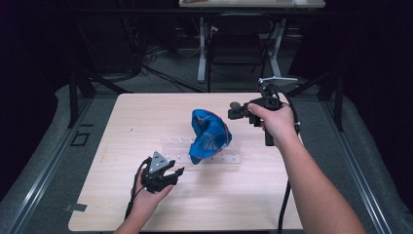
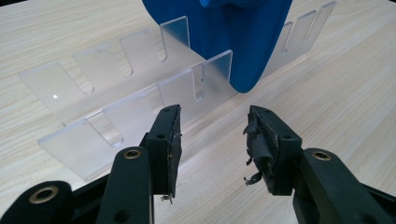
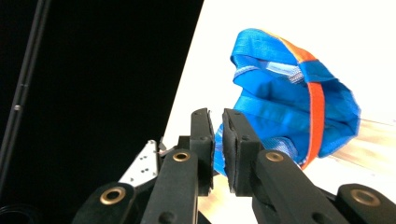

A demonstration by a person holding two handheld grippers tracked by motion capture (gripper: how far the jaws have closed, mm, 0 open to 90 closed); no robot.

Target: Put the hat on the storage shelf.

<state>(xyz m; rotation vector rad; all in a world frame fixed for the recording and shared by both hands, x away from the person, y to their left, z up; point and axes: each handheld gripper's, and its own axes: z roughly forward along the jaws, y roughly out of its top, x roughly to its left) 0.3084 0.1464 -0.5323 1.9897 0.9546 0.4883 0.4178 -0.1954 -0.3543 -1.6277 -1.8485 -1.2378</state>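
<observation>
Jaws of the left gripper [image 2: 212, 140] stand well apart with nothing between them, their worn pads [image 2: 258, 147] frayed at the edges. In the high view this gripper [image 1: 168, 175] lies low at the near left of the wooden table [image 1: 243, 204], held in the person's left hand [image 1: 148, 195], with its grey three-cornered plate on top. Just beyond its tips lies a clear acrylic rack [image 2: 140, 100], two slotted strips standing on edge side by side on the tabletop; in the high view the rack [image 1: 229, 157] sits near the middle of the table. A blue fabric bag [image 2: 243, 42] with an orange stripe stands in the rack, its lower edge dropping between the strips. From above, the bag [image 1: 209, 134] rises crumpled and open-mouthed, leaning toward the right. Farther back, the right gripper [image 1: 234, 111] hovers above the table at the bag's upper right edge, held in the right hand [image 1: 275, 122]. Along its own view the right gripper [image 3: 218, 149] has its jaws nearly together, only a thin gap between the pads, and the bag [image 3: 289, 98] lies just behind them; whether cloth is pinched there I cannot tell
</observation>
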